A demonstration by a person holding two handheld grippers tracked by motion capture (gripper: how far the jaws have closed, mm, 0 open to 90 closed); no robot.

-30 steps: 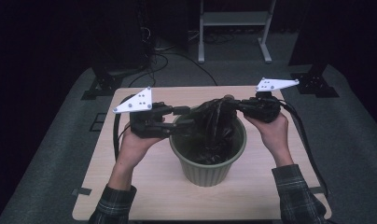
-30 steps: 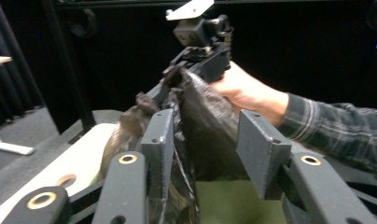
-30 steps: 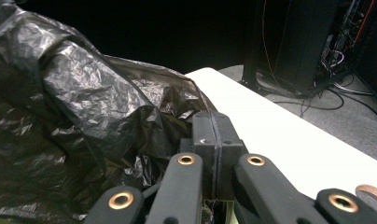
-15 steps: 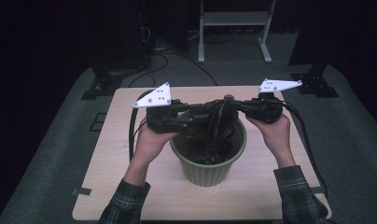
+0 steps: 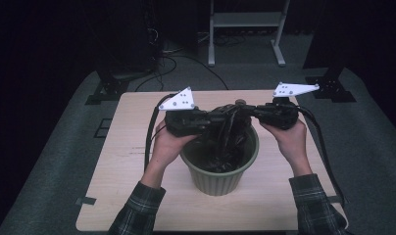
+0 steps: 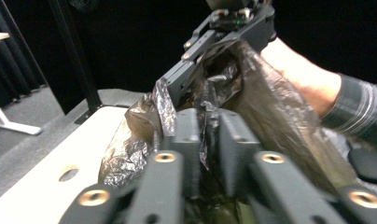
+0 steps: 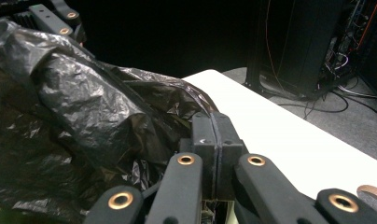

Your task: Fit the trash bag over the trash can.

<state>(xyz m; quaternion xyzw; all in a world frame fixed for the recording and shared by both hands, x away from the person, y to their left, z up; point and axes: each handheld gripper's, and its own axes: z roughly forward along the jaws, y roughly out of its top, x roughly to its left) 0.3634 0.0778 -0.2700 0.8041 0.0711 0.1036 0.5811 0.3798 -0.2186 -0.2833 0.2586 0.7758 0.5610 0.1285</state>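
I am fitting a black plastic bag into the green pot, which is standing upright at the middle of the table. This is the grip-and-spread step: both grippers are meeting above the pot's rim, each taking a share of the bag's upper edge.

My right gripper is pressing its pads together on a thin fold of film at the pot's far right rim. My left gripper has just been closing; in the left gripper view its pads are nearly meeting, with a strip of film running between them, and I judge it pinched.

The bag's lower part is hanging down inside the pot, while its gathered top is rising above the rim toward the grippers. Its long axis is therefore running roughly vertical, mouth end up, though the mouth itself is bunched and I cannot tell where it is opening.

Next move, as I judge it: draw the two grips apart across the pot, keeping both pinches firm, then lower the edge over the rim.
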